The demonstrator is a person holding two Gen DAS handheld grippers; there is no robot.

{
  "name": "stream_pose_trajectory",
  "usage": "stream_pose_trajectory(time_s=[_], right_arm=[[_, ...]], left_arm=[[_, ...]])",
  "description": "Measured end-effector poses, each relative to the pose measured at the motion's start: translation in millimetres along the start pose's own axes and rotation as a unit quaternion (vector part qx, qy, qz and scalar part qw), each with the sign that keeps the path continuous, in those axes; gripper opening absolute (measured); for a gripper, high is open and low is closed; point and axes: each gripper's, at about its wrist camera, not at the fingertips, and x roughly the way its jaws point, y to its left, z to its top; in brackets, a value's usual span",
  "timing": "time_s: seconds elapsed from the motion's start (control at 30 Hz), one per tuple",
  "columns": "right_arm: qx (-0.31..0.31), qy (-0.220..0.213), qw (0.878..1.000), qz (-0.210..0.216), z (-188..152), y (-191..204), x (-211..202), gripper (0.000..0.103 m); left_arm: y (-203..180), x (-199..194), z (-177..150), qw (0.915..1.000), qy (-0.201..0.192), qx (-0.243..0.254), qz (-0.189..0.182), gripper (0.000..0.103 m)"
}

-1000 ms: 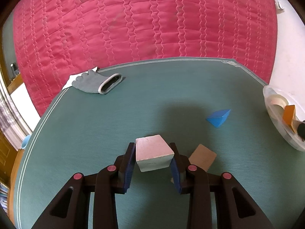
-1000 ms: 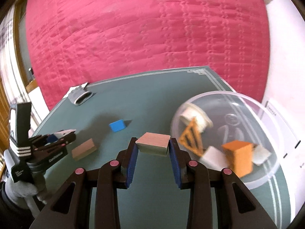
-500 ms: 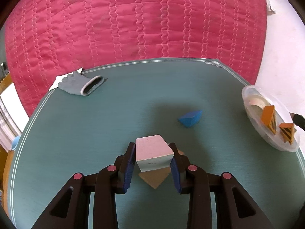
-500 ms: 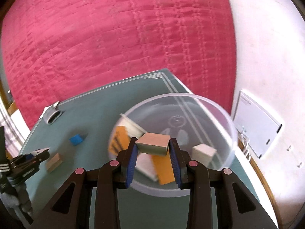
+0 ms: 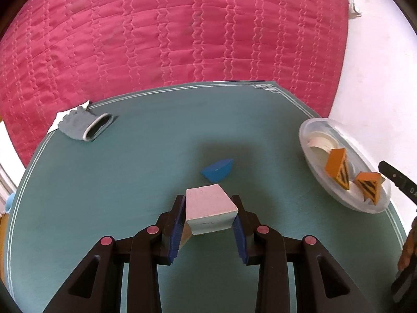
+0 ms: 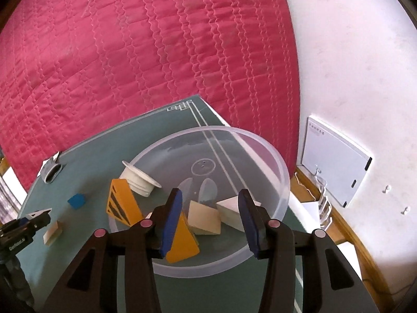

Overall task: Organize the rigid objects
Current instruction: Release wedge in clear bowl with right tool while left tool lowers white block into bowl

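Note:
My left gripper (image 5: 209, 203) is shut on a pale cube (image 5: 208, 207), held above the green table (image 5: 130, 182). A blue block (image 5: 217, 172) lies just beyond it, and a tan block (image 5: 185, 236) shows under the left finger. The clear bowl (image 5: 308, 140) sits at the table's right edge. My right gripper (image 6: 210, 194) hangs over that bowl (image 6: 285, 180) with its jaws opening. The tan wooden block (image 6: 204, 220) lies on the bowl floor below them, free of the pads. Orange wedges (image 6: 121, 203), a white wedge (image 6: 233, 212) and a white cup (image 6: 138, 180) also lie inside.
A grey glove (image 5: 83, 126) lies at the table's far left corner. A red quilted cover (image 5: 182, 39) hangs behind the table. A white wall and a white box (image 6: 336, 161) are to the right. The left gripper (image 6: 26, 224) shows at the right view's left edge.
The right gripper swung over the bowl and its jaws parted; the tan block dropped from them into the bowl. The left gripper carried the pale cube rightward, bringing the bowl further into view.

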Motion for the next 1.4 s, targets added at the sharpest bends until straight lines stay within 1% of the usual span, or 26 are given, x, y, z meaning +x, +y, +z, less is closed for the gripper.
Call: stream_pose_trajectory(time_s=[0.13,0.37,0.6,0.87,1.1,1.4], right_arm=[[0.004,-0.013,1.0,-0.012,-1.5,-2.4,-3.6,0.046],[0.009,-0.033,0.999,-0.015,-1.8,-4.6,-9.4,0.046],[0.021,-0.038,0.999,-0.005,0.0,-9.3,-10.7,0.047],[0.023,-0.044,0.999,0.009,-0.8,-8.2,-14.5,0.047],[0.03,-0.046,0.998,0.013,-0.5,-10.9,-15.8,0.047],[0.036,-0.048,0.998,0.016,-0.8,-13.4,-16.3,0.047]], left_arm=[[-12.9,1.3,4.8,0.9999,-0.001,0.008,-0.011,0.036],[-47.1,4.2,14.3,0.9988,-0.003,0.028,-0.041,0.036],[-83.1,8.3,25.2,0.9959,-0.014,0.054,-0.071,0.036],[-113.8,27.8,30.3,0.993,0.0,0.074,-0.092,0.036],[-131.4,39.1,35.3,0.9912,0.003,0.082,-0.103,0.036],[-146.9,41.2,35.6,0.9878,0.001,0.093,-0.125,0.036]])
